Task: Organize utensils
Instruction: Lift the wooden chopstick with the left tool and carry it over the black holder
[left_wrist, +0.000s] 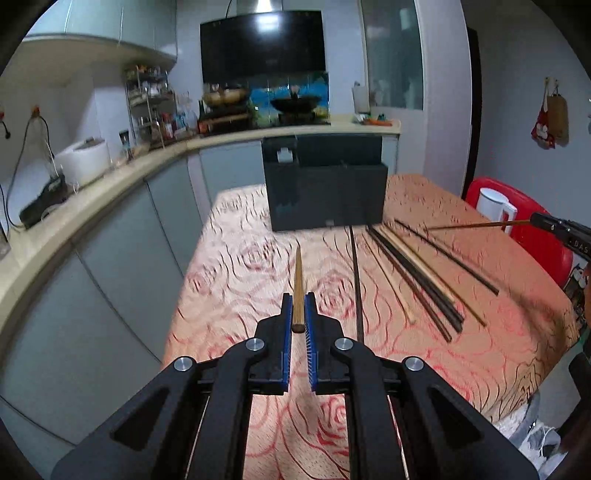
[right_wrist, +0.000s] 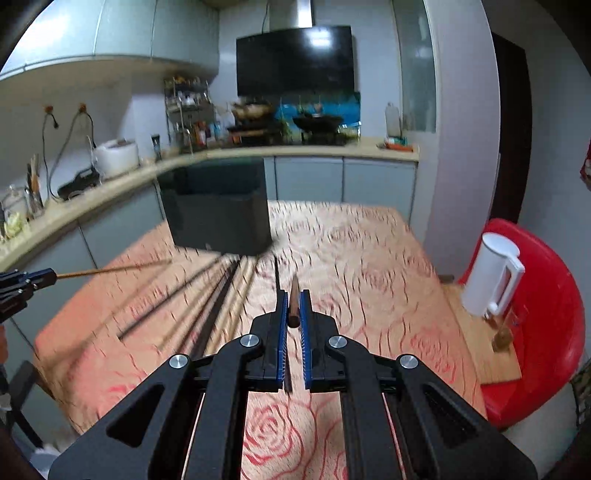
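A wooden chopstick (left_wrist: 299, 284) was clamped in the left gripper (left_wrist: 299, 306), a darker chopstick (right_wrist: 294, 301) in the right gripper (right_wrist: 294, 306); loose chopsticks (left_wrist: 413, 273) were laid before the black holder (left_wrist: 325, 188)

Two black two-finger grippers with blue pads are counted, the left gripper (left_wrist: 298, 301) and the right gripper (right_wrist: 294, 297), and one chopstick is clamped in each: a tapered brown wooden chopstick (left_wrist: 299, 273) and a dark brown wooden chopstick (right_wrist: 294, 288), two held in all. About seven loose chopsticks (left_wrist: 413, 280), some black and some of pale wood, are made out on the one rose-patterned cloth (left_wrist: 240, 258), though blur leaves that figure unsure. One black rectangular box (left_wrist: 325, 192), one white plastic jug (right_wrist: 487, 273), one red plastic chair (right_wrist: 546, 295) and one white rice cooker (left_wrist: 83, 158) are counted
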